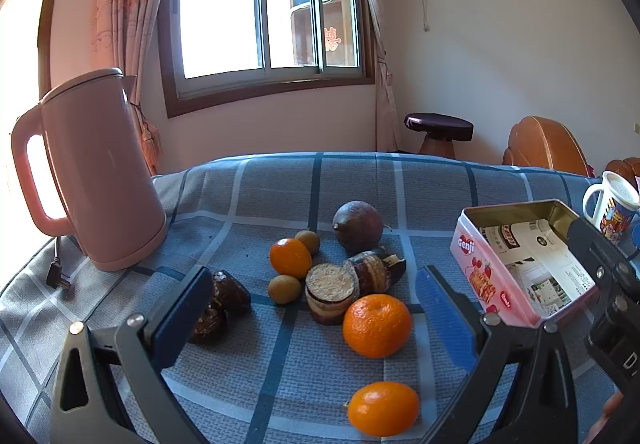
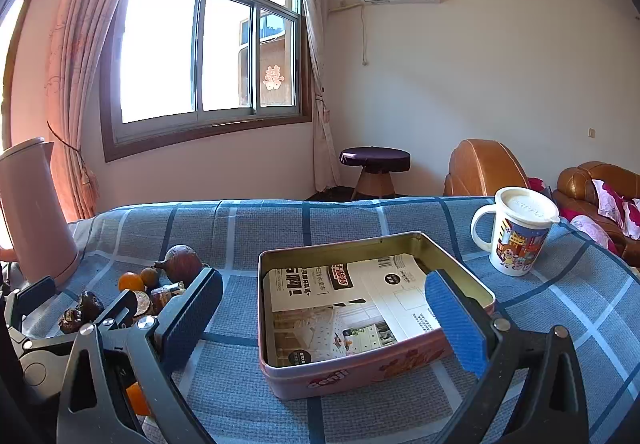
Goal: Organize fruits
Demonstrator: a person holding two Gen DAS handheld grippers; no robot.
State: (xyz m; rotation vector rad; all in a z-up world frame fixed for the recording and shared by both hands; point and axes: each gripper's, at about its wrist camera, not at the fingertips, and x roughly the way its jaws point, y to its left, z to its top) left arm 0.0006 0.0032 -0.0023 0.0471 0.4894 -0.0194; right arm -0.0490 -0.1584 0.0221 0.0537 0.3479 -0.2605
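Left wrist view: the left gripper hangs spread and empty over the fruit pile; picking has not begun. The round orange mandarin lies between its fingers, toward 1 o'clock.

Right wrist view: the right gripper, spread and empty, frames the pink rectangular metal tin, paper-lined and fruitless; the fruits sit at 9 o'clock.

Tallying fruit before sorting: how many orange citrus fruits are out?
3: small one by the longans, one mid-pile, one nearest the left gripper. Others might be hidden.
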